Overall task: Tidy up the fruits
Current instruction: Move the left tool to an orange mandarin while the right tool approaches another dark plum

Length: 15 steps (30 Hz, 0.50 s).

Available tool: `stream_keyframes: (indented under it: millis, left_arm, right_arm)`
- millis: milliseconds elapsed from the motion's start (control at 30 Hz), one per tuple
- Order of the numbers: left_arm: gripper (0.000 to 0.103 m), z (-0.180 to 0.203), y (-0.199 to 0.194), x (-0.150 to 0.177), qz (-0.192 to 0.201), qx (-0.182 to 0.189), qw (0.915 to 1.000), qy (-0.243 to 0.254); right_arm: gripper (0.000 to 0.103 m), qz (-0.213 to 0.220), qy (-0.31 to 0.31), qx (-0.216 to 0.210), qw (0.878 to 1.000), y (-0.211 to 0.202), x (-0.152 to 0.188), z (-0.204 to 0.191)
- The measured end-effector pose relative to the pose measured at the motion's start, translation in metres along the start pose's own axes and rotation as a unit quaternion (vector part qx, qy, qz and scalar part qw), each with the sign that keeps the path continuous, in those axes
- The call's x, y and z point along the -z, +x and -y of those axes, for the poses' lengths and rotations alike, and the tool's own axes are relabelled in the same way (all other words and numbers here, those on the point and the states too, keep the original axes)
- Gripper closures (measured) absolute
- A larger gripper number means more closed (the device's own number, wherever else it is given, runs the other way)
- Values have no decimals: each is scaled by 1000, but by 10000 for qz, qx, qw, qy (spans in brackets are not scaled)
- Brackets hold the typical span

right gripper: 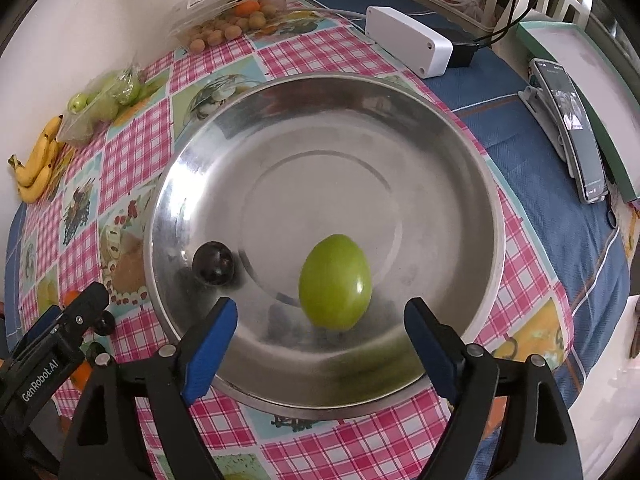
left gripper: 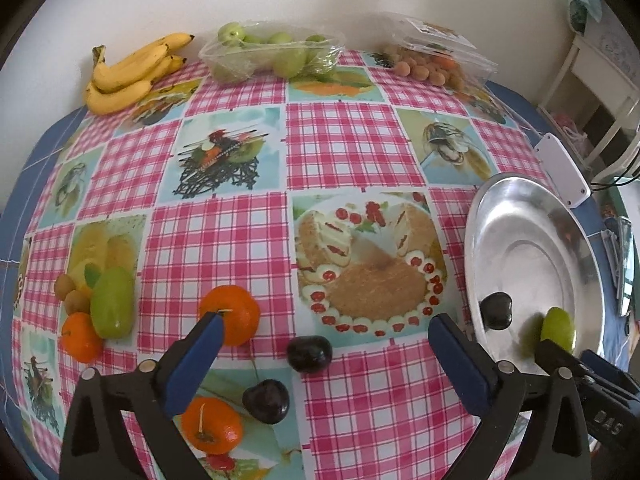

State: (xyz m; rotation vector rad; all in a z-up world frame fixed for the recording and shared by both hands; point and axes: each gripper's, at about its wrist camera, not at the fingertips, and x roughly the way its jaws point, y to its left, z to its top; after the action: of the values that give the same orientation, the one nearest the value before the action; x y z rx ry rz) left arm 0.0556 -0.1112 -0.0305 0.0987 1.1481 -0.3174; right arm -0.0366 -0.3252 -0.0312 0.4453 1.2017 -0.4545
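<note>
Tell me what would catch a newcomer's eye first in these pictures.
The big shiny round steel tray near the table's right edge, holding just one green oval fruit and one dark round plum. Then the loud pink checked tablecloth, with bright orange tangerines scattered on its near left and yellow bananas by the wall.

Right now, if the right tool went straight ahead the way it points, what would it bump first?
Probably the oval green fruit lying in the round silver metal dish. It sits between the right tool's open fingers, just ahead, though the depth is hard to judge.
</note>
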Motion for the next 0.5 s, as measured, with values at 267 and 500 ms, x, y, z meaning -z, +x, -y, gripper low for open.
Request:
stream_keyframes:
  millis: [267, 500]
  left_arm:
    - [0, -7, -5, 5, 83, 27, 10000, 10]
    - [0, -11, -14, 6, 254, -40, 9997, 9]
  right_arm:
    - [2, 112, 63, -57, 9999, -6, 4, 0]
    - [1, 111, 54, -150, 9998, -7, 6, 0]
